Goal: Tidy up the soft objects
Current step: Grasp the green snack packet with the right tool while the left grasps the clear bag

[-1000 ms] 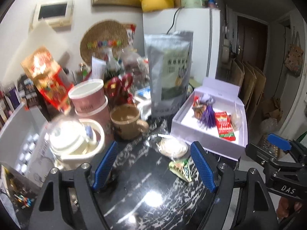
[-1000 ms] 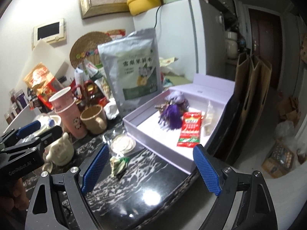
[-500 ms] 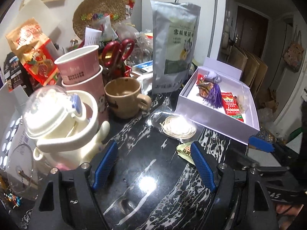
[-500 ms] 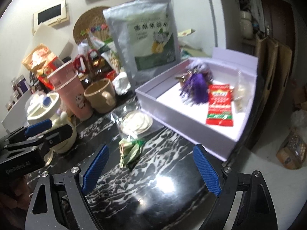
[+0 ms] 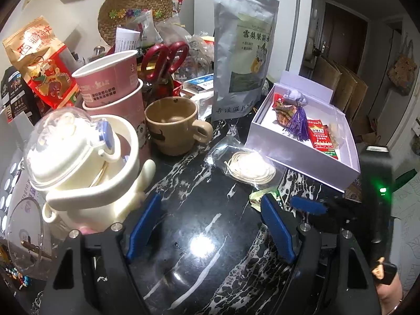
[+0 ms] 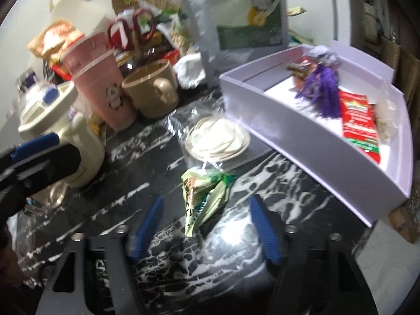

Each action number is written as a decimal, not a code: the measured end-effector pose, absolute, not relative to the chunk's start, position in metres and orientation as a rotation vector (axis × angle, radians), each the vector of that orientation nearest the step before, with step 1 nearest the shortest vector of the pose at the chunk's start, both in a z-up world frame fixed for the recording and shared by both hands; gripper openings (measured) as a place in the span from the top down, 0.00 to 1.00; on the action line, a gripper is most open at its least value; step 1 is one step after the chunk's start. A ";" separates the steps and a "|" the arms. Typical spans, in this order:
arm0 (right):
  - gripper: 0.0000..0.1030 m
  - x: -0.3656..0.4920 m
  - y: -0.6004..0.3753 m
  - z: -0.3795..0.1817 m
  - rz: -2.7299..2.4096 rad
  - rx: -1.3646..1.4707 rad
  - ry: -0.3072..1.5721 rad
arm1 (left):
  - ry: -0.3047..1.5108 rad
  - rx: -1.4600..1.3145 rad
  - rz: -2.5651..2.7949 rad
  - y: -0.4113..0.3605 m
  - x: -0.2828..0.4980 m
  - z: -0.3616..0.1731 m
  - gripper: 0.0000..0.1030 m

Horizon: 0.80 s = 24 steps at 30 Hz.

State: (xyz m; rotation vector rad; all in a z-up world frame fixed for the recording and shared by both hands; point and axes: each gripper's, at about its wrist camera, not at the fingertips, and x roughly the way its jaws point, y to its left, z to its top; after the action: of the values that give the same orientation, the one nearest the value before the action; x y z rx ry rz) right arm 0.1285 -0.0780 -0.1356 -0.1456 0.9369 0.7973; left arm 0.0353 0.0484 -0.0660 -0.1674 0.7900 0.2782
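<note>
Lowered, narrowing right tongs [image 6: 204, 223] straddle the green packet [image 6: 204, 194], seemingly ungripped; left tongs [image 5: 210, 225] gape empty.

Both views are bent by a strong fisheye, and black vignetting is seen in the corners. The left wrist view is sharp and moderately lit; a bright glare spot is thrown on the glossy black worktop [image 5: 199, 241] at lower centre, so an overhead source is indicated. The doorway at upper right is left dim. The right wrist view is smeared by motion blur throughout: the print on the silver pouch [image 6: 236, 13] cannot be read. A similar glare patch is seen on the worktop [image 6: 231, 233] at lower centre.
</note>
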 end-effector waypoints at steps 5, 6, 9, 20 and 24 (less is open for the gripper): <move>0.77 0.134 -0.076 -0.141 0.793 -0.142 0.953 | 0.799 -0.180 0.257 0.048 0.042 -0.070 0.24; 0.77 0.134 -0.079 -0.141 0.801 -0.127 0.955 | 0.801 -0.184 0.250 0.047 0.043 -0.070 0.24; 0.78 0.135 -0.091 -0.140 0.799 -0.110 0.959 | 0.808 -0.200 0.222 0.044 0.049 -0.074 0.24; 0.78 0.138 -0.155 -0.136 0.683 -0.052 0.967 | 0.852 -0.197 0.115 0.022 0.098 -0.095 0.24; 0.78 0.142 -0.167 -0.135 0.656 -0.042 0.967 | 0.862 -0.182 0.087 0.018 0.120 -0.101 0.24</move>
State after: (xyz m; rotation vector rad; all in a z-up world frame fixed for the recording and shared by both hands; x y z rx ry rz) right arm 0.1415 -0.1668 -0.1349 -0.0424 0.9668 0.6561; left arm 0.1203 0.0180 -0.1011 -0.1822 0.8622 0.0872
